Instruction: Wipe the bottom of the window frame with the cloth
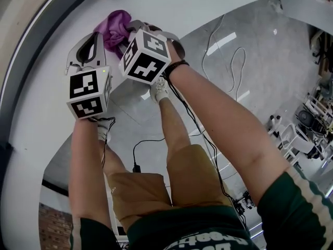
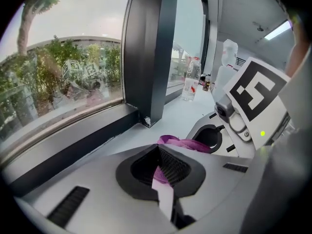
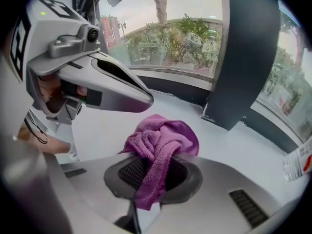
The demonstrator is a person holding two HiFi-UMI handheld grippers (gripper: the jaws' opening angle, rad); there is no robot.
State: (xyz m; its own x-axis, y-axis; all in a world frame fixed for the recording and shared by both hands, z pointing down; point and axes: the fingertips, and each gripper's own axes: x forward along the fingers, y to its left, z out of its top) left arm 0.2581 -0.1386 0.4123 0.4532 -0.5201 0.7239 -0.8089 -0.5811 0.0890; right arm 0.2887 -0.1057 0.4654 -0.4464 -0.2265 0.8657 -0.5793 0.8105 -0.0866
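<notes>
A purple cloth [image 1: 117, 22] lies bunched on the white sill [image 1: 47, 113]. My right gripper [image 3: 163, 157] is shut on it; a fold hangs down through the jaws and the rest bulges beyond the tips [image 3: 161, 135]. My left gripper [image 2: 158, 150] is shut, its tips right beside the cloth [image 2: 183, 143], and a sliver of purple shows through its slit. In the head view the left gripper [image 1: 99, 38] and right gripper [image 1: 127, 33] sit side by side at the cloth. The dark bottom rail of the window frame [image 2: 73, 140] runs along the glass behind the sill.
A dark upright mullion [image 2: 146, 57] stands on the sill, also seen from the right gripper as a mullion [image 3: 243, 57]. A plastic bottle [image 2: 190, 82] stands farther along the sill. Below are the person's legs and a grey floor with cables [image 1: 234, 61].
</notes>
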